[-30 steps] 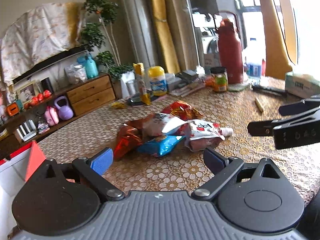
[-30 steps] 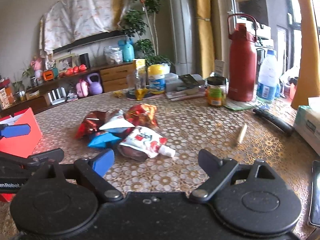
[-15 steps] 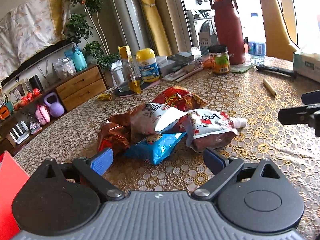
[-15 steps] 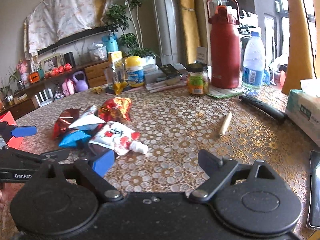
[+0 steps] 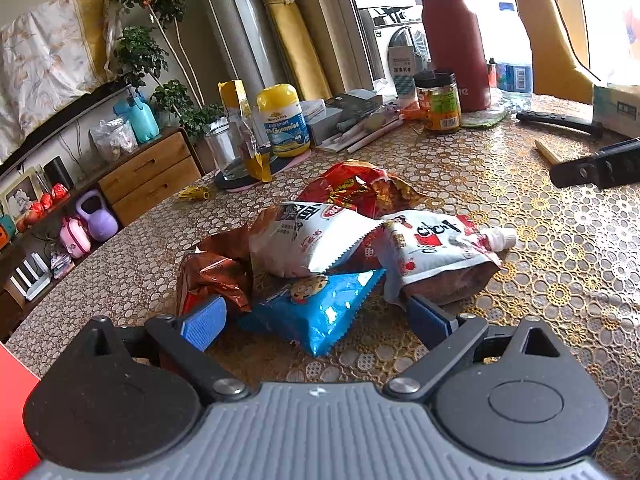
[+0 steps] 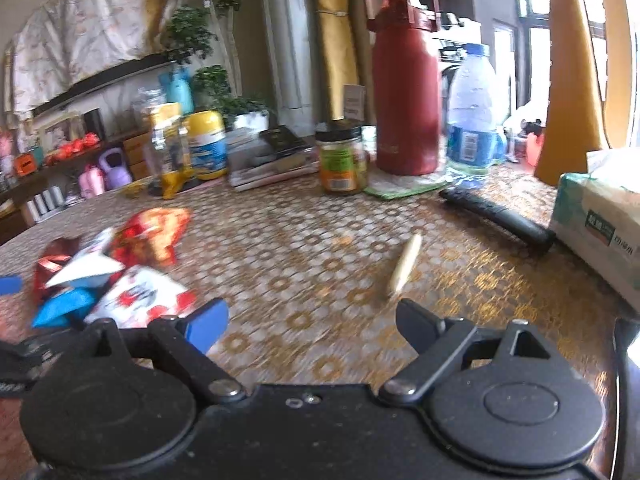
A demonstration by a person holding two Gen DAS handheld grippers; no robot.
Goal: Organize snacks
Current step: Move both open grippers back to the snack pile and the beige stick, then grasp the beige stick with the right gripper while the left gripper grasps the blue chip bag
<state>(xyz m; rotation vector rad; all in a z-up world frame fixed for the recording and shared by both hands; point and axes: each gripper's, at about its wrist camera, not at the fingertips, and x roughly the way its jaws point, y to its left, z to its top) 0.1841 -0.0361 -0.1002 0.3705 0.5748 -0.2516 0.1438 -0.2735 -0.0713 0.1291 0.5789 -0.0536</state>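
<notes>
Living-room counter point(image 5: 560, 280), gold lace-patterned cover; cabinet, plants and clutter behind.

Left to right, left wrist view:
- Red box edge point(image 5: 12, 400), lower left corner; probably the place for the snacks.
- Left hand-held gripper point(image 5: 316, 320): jaws spread wide, holding nothing, low over the near edge of the pile.
- Snack pile, mid-counter, packets overlapping: crumpled brown foil bag point(image 5: 216, 268); white packet point(image 5: 308, 236) lying on top; shiny blue packet point(image 5: 320, 308) nearest, its corner between the blue pads without visible contact; red foil bag point(image 5: 360, 188) behind; white spouted pouch point(image 5: 436, 248) with red print, cap pointing right.
- Right hand-held gripper point(image 6: 312, 320): wide open, empty, over bare cover beside the pouch.

Step in hand, by judgement: approach for the first pick; nothing sorted yet. Next move calls for closing on the blue packet without dragging its neighbours.
</notes>
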